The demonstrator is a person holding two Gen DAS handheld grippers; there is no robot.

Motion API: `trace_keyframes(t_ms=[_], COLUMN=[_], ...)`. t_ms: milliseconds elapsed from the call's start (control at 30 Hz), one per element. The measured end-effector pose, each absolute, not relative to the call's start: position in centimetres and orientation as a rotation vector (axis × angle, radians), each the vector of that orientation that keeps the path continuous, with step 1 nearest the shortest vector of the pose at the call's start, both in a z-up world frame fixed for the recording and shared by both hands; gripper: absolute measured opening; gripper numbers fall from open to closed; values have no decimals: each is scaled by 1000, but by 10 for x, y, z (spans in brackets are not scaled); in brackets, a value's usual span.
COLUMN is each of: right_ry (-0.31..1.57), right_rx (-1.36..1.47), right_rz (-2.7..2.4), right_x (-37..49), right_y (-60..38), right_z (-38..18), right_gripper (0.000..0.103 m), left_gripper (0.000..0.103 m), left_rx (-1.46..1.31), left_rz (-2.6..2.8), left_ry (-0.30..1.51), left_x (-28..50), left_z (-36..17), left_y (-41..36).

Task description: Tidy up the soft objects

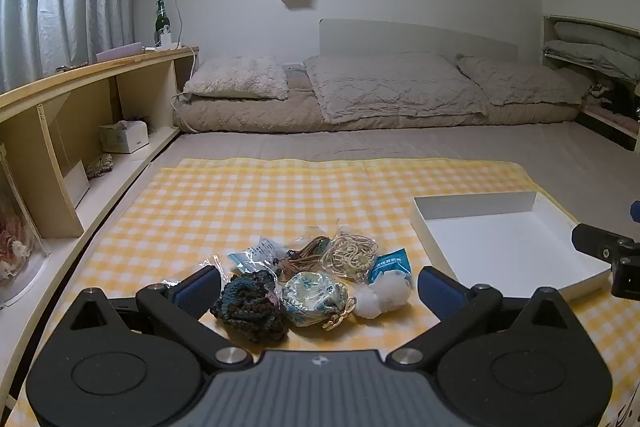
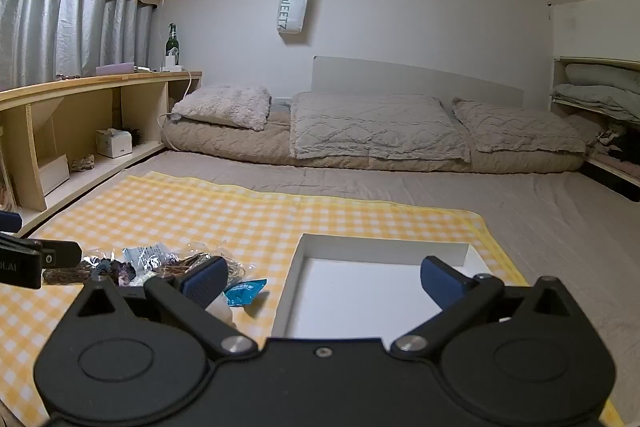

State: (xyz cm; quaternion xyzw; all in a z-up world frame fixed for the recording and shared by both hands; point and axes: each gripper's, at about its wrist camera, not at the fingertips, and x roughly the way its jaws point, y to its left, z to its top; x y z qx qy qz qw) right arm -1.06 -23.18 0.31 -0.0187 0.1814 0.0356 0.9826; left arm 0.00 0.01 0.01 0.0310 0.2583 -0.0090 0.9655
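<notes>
A heap of soft things lies on the yellow checked cloth [image 1: 240, 211]: a dark crocheted piece [image 1: 250, 309], a blue-patterned silk pouch [image 1: 314, 299], white cotton balls [image 1: 382, 297], a bagged cream cord [image 1: 352, 253], a bagged brown cord [image 1: 306, 253] and teal packets [image 1: 390, 263]. My left gripper [image 1: 318, 287] stands open just above and behind the heap, holding nothing. To the right lies an empty white shallow box [image 1: 508, 247]. My right gripper [image 2: 322, 281] is open over the box's [image 2: 360, 295] near left corner, with the heap [image 2: 160, 263] at its left.
A folded beige quilt with pillows [image 1: 380, 91] lies along the far wall. Wooden shelves [image 1: 92, 115] run down the left side, bearing a tissue box [image 1: 124, 137] and a green bottle [image 1: 161, 25]. Grey bedding [image 2: 560, 227] stretches beyond the cloth.
</notes>
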Motion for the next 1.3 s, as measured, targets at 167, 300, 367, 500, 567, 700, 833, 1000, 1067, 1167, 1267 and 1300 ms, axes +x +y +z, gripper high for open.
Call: trace_keyframes(t_ms=[167,300,367,500,567,700,833,1000,1067,1167,1267,1300], right_ry=[368,369,369,370,371,372,372,374,374,376,376,376], right_rx=[-40,-40,-41,-41,-41,-43,-43,-44,-44,-45,-45,-45], right_rz=[72,72,71,70,71,70,69,69,69,69,69,70], right_x=[-10,-10,-10,-10,-10,-9,-9,-8,-8,-7,-6,-6], right_y=[-231,-231,-231,-231,-231,-230,-230,-229,-229,-229,-228,-228], right_z=[3,3,3,3,3,3,3,3,3,4,5,5], right_gripper=[103,103,103,103,103,103,103,103,103,103,103,103], left_gripper=[103,103,103,103,103,103,103,103,103,103,103,103], left_rx=[63,62,61,61,62,62,62,61,61,62,61,61], left_rz=[-20,-20,-19,-20,-21,-20,-21,-21,-21,-21,-21,-21], left_ry=[523,524,524,525,526,526,526,526,527,527,527,527], left_x=[0,0,0,0,0,0,0,0,0,0,0,0], left_z=[0,0,0,0,0,0,0,0,0,0,0,0], left_y=[0,0,0,0,0,0,0,0,0,0,0,0])
